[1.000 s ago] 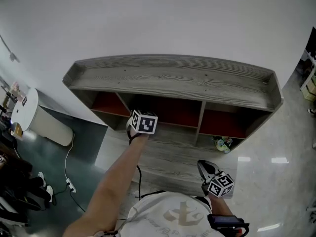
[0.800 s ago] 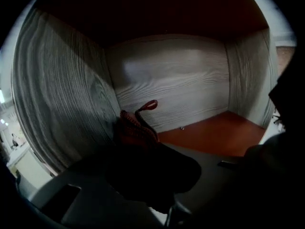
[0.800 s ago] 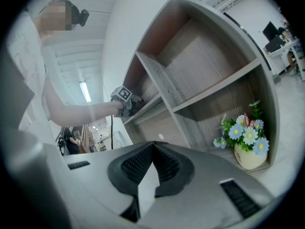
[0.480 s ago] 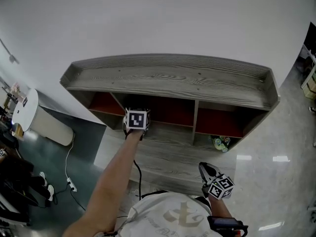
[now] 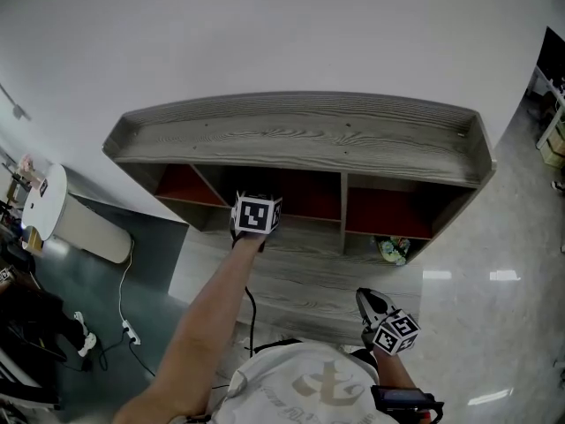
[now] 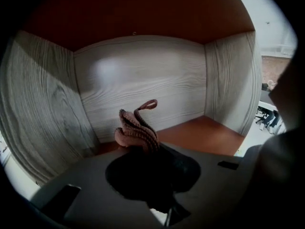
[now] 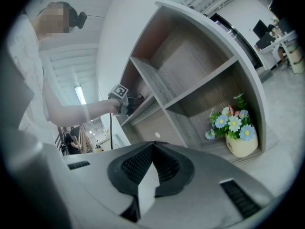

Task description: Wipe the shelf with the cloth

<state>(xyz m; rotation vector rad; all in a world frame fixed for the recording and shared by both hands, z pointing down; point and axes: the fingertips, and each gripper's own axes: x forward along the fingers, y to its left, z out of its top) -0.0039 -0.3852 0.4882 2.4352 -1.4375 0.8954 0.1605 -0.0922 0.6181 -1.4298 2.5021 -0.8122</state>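
Observation:
The grey wood shelf unit [image 5: 300, 135] has compartments lined in red. My left gripper [image 5: 256, 215] reaches into the middle compartment of the upper row. In the left gripper view it [image 6: 145, 147] is shut on a folded pinkish-brown cloth [image 6: 136, 128], which sticks out toward the grey back wall [image 6: 143, 75] of the compartment, above its orange floor [image 6: 200, 135]. My right gripper [image 5: 386, 321] hangs low by the person's body, away from the shelf. Its jaws [image 7: 151, 147] are shut with nothing between them.
A pot of blue and white flowers [image 7: 236, 132] stands in the lower right compartment [image 5: 393, 251]. A white rounded appliance [image 5: 53, 206] sits on the floor to the left of the shelf, with a cable and power strip [image 5: 128, 329] near it.
My left gripper with the cloth swung a little left inside the middle compartment, then back to the right. The right gripper has stayed where it was.

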